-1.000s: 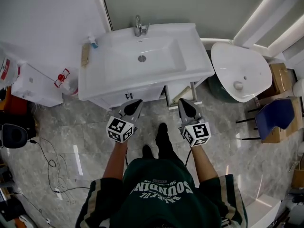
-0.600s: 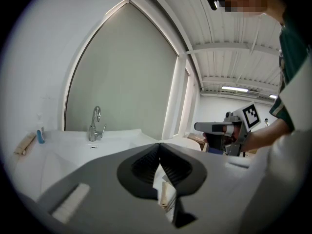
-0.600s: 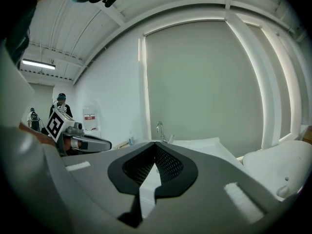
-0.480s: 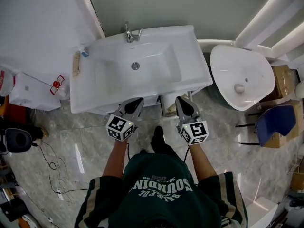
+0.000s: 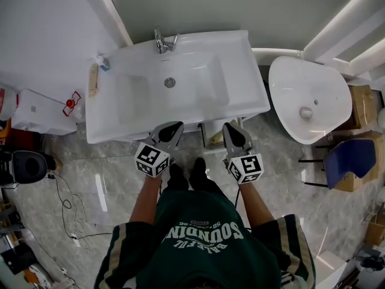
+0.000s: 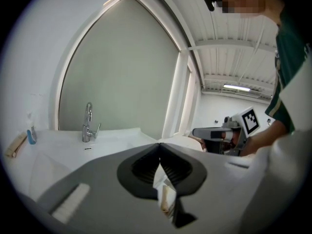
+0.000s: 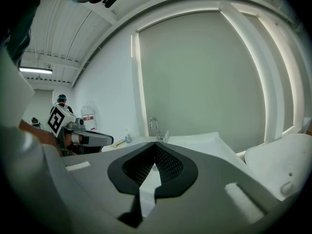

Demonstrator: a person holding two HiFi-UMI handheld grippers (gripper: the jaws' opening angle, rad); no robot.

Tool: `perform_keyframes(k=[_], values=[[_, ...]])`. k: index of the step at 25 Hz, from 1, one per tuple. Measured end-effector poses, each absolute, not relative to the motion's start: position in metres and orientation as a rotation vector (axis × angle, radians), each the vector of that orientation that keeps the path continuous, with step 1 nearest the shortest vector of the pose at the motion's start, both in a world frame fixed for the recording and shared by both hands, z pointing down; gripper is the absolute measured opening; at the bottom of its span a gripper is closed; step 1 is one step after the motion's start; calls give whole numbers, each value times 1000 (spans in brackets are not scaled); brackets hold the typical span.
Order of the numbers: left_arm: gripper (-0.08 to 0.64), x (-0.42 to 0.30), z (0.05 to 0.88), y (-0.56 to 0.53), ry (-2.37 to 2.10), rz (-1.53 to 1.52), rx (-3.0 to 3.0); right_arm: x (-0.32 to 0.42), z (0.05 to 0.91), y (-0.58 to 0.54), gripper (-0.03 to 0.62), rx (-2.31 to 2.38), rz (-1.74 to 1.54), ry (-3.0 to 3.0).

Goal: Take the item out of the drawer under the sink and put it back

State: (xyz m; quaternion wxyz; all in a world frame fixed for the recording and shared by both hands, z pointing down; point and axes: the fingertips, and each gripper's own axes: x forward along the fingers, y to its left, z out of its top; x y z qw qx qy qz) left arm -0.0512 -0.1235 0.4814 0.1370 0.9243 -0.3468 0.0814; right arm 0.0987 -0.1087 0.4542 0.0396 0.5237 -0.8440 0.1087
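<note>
A white sink vanity (image 5: pixel 120 122) with a chrome faucet (image 5: pixel 161 41) fills the middle of the head view. Under its front edge, a part of an open drawer (image 5: pixel 212 135) shows between my two grippers; what lies inside is hidden. My left gripper (image 5: pixel 174 127) hangs at the vanity's front edge, its jaws shut with nothing held. My right gripper (image 5: pixel 231 128) is level with it just right of the drawer, also shut and empty. The left gripper view looks over the basin to the faucet (image 6: pixel 87 123) and the right gripper (image 6: pixel 219 133). The right gripper view shows the faucet (image 7: pixel 155 127).
A white toilet (image 5: pixel 310 101) stands to the right of the vanity, with a blue chair (image 5: pixel 352 155) and cardboard boxes beyond it. A small white cabinet (image 5: pixel 36 116) sits at the left wall. Cables (image 5: pixel 66 206) trail over the marble floor. A brush (image 5: pixel 93 80) lies on the counter's left edge.
The person has stepped closer to the vanity, and both grippers have come up to its front edge. Both stayed shut.
</note>
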Motion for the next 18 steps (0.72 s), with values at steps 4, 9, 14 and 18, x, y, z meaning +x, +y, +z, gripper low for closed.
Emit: perform_keyframes(k=[4, 9, 14, 18], values=[[49, -45, 487, -124, -942, 250, 2689, 100, 468, -108, 2, 1644, 399, -2563], [49, -29, 496, -120, -832, 299, 2705, 115, 489, -102, 2, 1731, 507, -2488], [49, -15, 521, -107, -746, 362, 2685, 129, 522, -88, 2, 1787, 602, -2408], [49, -10, 547, -94, -676, 426, 2651, 135, 557, -75, 2, 1830, 702, -2337]])
